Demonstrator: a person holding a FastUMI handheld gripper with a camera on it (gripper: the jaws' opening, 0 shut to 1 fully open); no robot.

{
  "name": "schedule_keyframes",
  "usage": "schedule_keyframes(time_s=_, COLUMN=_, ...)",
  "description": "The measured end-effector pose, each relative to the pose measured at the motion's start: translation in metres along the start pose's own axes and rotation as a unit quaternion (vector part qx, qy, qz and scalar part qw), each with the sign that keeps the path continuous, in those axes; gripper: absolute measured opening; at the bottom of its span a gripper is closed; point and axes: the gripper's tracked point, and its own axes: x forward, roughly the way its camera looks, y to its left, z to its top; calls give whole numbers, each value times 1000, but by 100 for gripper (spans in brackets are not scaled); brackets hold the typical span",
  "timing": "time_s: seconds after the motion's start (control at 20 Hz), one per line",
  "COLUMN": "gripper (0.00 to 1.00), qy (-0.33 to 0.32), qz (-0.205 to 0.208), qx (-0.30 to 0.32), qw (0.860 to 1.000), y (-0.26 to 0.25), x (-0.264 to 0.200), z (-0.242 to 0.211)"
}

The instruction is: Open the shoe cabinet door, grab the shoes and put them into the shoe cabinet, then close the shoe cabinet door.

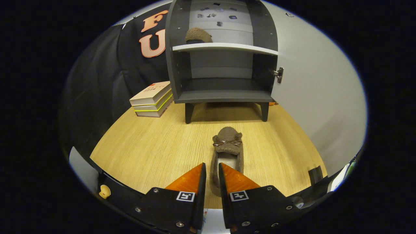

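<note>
A brown fuzzy shoe (227, 144) with a small bow lies on the wooden table, toe pointing toward the cabinet. My gripper (212, 169) sits at its heel end, the orange fingers (191, 180) drawn close together with the shoe's left side wall pinched between them. The dark grey shoe cabinet (224, 96) stands beyond on short legs. Its white door (312, 97) is swung wide open to the right. A second brown shoe (198, 35) rests on the cabinet's upper white shelf (227, 48). The lower compartment holds nothing.
A stack of books (152, 99) lies on the table left of the cabinet. Black cloth backs the booth on the left. Bare wooden tabletop (146, 146) spreads between the fingers and the cabinet legs. A small dark block (315, 175) stands near the table's right edge.
</note>
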Motion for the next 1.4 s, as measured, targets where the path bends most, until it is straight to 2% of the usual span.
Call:
schedule_keyframes(time_s=0.25, gripper=25, qy=36, qz=3, qx=5, qw=999, y=-6, x=49, z=-18)
schedule_keyframes(time_s=0.7, gripper=26, qy=62, qz=13, qx=44, qw=997, y=-5, x=102, z=-23)
schedule_keyframes(time_s=0.8, gripper=21, qy=61, qz=10, qx=41, qw=997, y=-6, x=112, z=-21)
schedule_keyframes(time_s=1.05, gripper=9, qy=61, qz=8, qx=53, qw=997, y=-9, x=113, z=-18)
schedule_keyframes(time_s=1.4, gripper=7, qy=43, qz=4, qx=62, qw=997, y=-28, x=76, z=9)
